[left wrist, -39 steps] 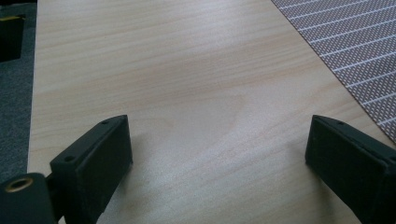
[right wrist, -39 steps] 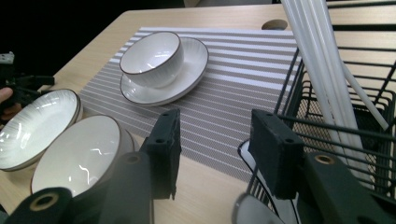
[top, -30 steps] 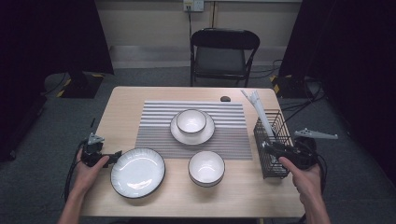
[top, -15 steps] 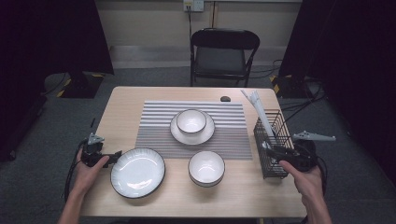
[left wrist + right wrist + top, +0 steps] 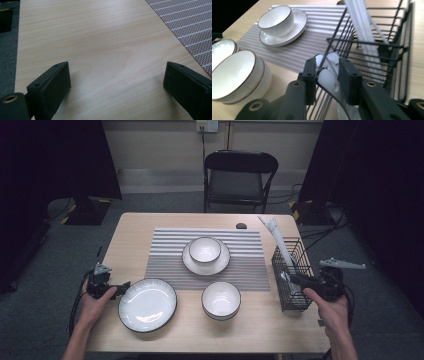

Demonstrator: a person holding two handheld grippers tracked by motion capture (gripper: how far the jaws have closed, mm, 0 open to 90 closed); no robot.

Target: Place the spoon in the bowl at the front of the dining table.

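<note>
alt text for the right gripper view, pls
The right gripper is closed on the handle of a white spoon at the edge of a black wire basket that holds white chopsticks. To the left, on the table, are a white bowl and a bowl on a saucer on a striped mat.

No legible text, label, brand or number anywhere
</note>
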